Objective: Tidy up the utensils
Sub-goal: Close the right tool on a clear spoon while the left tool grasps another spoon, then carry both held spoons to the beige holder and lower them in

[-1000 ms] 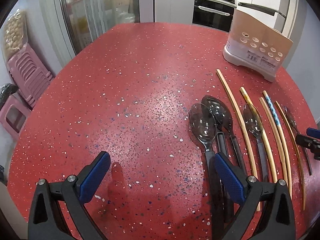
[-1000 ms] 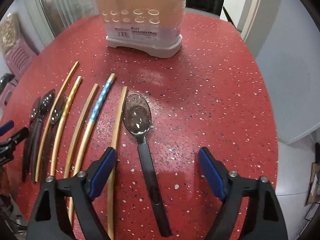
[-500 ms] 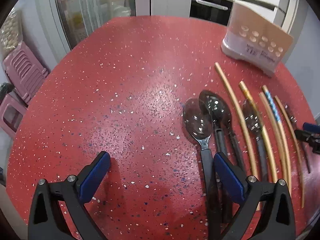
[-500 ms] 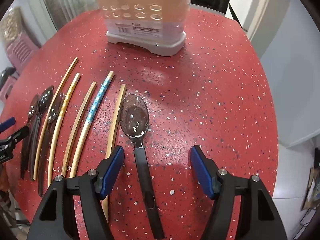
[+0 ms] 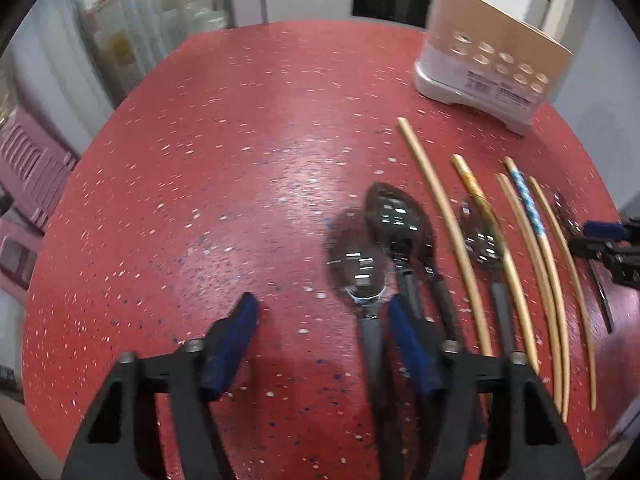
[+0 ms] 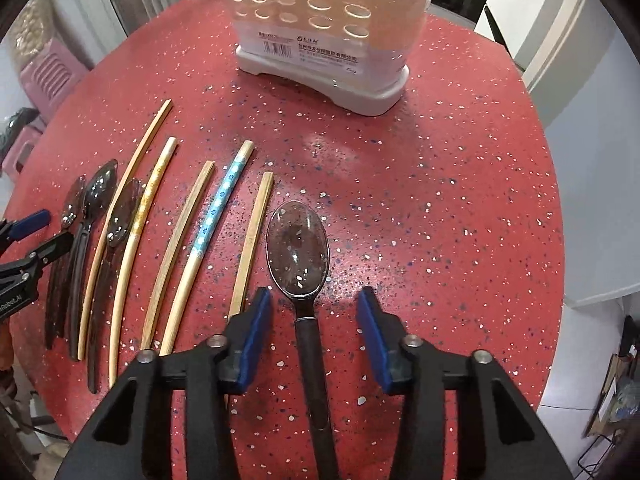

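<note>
**Both grippers lining up on spoons, nothing grabbed yet**

Nearest to us, we're holding the right gripper (image 6: pixel 312 338) low over the red speckled table (image 6: pixel 460 208) with its blue pads spread wide, one on each side of the black handle of the lone spoon (image 6: pixel 298 248). We're straddling it like that so closing the jaws should pinch the handle crosswise (nothing's gripped so far, from what we can see). The left gripper (image 5: pixel 322 344) is also standing wide open and empty, its right pad sitting just beside the handle of the leftmost spoon (image 5: pixel 358 268) in a cluster of three, so we're guessing that one is its target.

Going further out, we're looking at the chopsticks (image 6: pixel 216 216) lying side by side in a rough row between the spoons, with one more spoon tucked in among them. That layout is probably leaving each piece reachable on its own.

Farthest back, the beige utensil holder (image 6: pixel 320 36) is standing upright near the table's far edge, likely where everything's heading.
</note>
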Action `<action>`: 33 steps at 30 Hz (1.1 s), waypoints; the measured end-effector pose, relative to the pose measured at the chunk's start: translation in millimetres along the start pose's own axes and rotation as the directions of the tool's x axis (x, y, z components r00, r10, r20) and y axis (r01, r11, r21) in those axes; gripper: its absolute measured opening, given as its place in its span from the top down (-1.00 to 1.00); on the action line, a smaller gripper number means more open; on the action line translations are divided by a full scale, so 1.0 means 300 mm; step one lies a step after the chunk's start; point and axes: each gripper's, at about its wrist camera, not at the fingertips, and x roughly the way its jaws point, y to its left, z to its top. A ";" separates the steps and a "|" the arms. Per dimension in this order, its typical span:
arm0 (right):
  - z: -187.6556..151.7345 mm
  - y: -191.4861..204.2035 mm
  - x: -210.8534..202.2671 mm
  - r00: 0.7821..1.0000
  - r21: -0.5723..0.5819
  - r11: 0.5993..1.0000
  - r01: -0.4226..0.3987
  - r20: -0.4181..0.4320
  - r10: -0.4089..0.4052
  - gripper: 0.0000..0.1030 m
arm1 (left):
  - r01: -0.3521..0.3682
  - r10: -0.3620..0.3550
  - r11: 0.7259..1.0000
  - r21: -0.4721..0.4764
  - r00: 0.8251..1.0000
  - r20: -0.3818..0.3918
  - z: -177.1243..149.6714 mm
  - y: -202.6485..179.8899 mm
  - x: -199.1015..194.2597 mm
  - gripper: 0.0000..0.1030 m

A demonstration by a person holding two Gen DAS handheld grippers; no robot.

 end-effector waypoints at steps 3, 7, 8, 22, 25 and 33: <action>0.014 0.007 -0.005 1.000 -0.016 1.000 -0.010 -0.009 0.010 0.76 | 0.031 -0.031 0.998 0.046 0.999 -0.019 0.010 -0.021 -0.011 0.16; -0.001 0.015 -0.014 1.000 -0.022 0.999 -0.024 0.007 0.024 0.76 | 0.037 -0.037 0.998 0.045 0.999 -0.017 0.015 -0.032 -0.013 0.29; -0.012 0.016 -0.026 0.999 -0.017 0.999 -0.037 0.017 0.038 0.76 | 0.047 -0.046 0.999 0.027 0.999 -0.007 0.005 -0.026 -0.021 0.29; -0.030 -0.045 -0.259 0.942 0.042 0.970 -0.241 0.249 0.224 0.76 | 0.125 -0.107 0.990 -0.057 0.961 0.255 0.042 -0.029 -0.270 0.29; -0.028 -0.058 -0.331 0.924 0.052 0.963 -0.263 0.301 0.236 0.76 | 0.150 -0.126 0.987 -0.054 0.942 0.311 0.107 -0.039 -0.335 0.29; 0.106 -0.131 -0.473 0.877 0.060 0.963 -0.264 0.431 0.213 0.76 | 0.194 -0.160 0.980 -0.034 0.884 0.439 0.371 -0.099 -0.431 0.29</action>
